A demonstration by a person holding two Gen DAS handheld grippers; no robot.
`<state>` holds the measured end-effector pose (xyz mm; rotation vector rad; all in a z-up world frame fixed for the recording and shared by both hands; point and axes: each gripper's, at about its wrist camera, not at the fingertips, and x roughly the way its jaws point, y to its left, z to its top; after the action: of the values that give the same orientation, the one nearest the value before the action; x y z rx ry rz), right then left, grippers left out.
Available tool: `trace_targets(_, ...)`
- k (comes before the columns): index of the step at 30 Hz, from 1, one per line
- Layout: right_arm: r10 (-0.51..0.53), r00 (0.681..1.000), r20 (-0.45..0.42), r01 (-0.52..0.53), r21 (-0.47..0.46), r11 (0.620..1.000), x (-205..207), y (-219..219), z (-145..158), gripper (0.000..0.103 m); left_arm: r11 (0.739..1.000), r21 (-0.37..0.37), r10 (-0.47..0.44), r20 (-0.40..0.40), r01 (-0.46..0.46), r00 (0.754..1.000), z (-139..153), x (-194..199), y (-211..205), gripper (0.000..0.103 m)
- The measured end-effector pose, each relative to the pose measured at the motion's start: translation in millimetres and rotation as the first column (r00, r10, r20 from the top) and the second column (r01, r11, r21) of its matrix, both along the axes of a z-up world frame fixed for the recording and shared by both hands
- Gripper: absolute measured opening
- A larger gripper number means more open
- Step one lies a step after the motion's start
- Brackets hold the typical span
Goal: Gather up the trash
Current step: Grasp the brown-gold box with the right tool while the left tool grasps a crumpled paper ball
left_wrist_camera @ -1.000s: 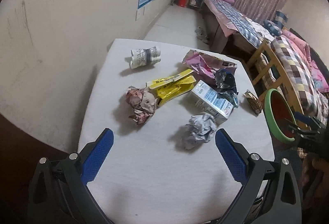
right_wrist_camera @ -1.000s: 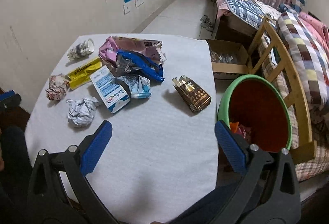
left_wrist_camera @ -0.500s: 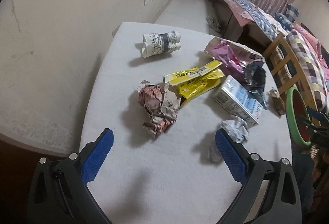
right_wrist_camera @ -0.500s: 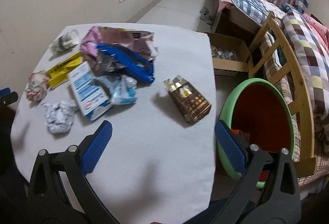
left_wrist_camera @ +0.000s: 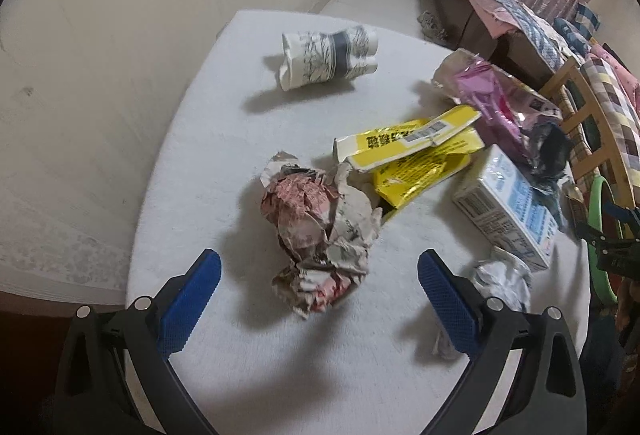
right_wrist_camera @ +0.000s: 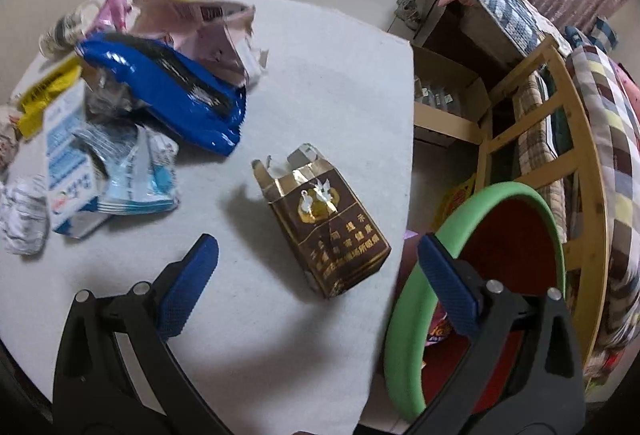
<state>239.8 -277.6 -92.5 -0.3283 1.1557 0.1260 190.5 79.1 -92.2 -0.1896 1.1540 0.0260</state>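
Just ahead of left gripper [left_wrist_camera: 319, 291]: paper wad [left_wrist_camera: 320, 227].

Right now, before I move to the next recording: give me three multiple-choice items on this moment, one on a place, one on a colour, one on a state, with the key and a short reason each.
1. Where does the bin stand relative to the table?
A. On top of the table
B. Beside the table's edge, lower than its top
C. Against the far wall

2. What colour is the bin's rim?
A. Green
B. Yellow
C. Blue

3. What state is the right gripper in?
A. Shut on the brown cigarette pack
B. Shut on nothing
C. Open, holding nothing

Key:
1 B, the rim shows past the table's edge, below its top.
2 A, the rim is green around a red inside.
3 C, both blue pads stand wide apart, the pack lying on the table ahead of them.
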Motion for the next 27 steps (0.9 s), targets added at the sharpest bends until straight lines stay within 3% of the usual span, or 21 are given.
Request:
trace_targets(3,0.003,1.0,-0.011,-0.003,0.003,1.0,3,-1,-5,0.097,1.0,0.003,0.01,-0.006,-0.01,1.0,-7,4,1,0.091)
trace_targets(12,0.001,0.999,-0.049,0.0,0.022,1.0,10,0,-17,0.078,1.0,0.023,0.019,-0.039,-0.018,0.999,-24,9,4,0.069)
trace_targets(15,-0.001,0.999,-0.038,0.002,0.011,1.0,11,2,-16,0.068,1.0,0.014,0.027,-0.03,-0.026,0.999,-22,7,7,0.054)
trace_targets(17,-0.01,1.0,-0.024,0.009,-0.004,1.0,11,1,-13,0.054,1.0,0.003,0.023,-0.028,-0.023,0.999,-21,5,8,0.042)
trace_targets(24,0.01,1.0,-0.019,-0.01,0.011,1.0,15,0,-9,0.046,1.0,0.002,0.019,-0.017,-0.019,1.0,-14,1,6,0.037)
trace_targets(27,0.01,1.0,-0.011,-0.01,0.021,1.0,15,1,-4,0.036,1.0,0.004,0.018,-0.01,-0.018,1.0,-9,0,5,0.036)
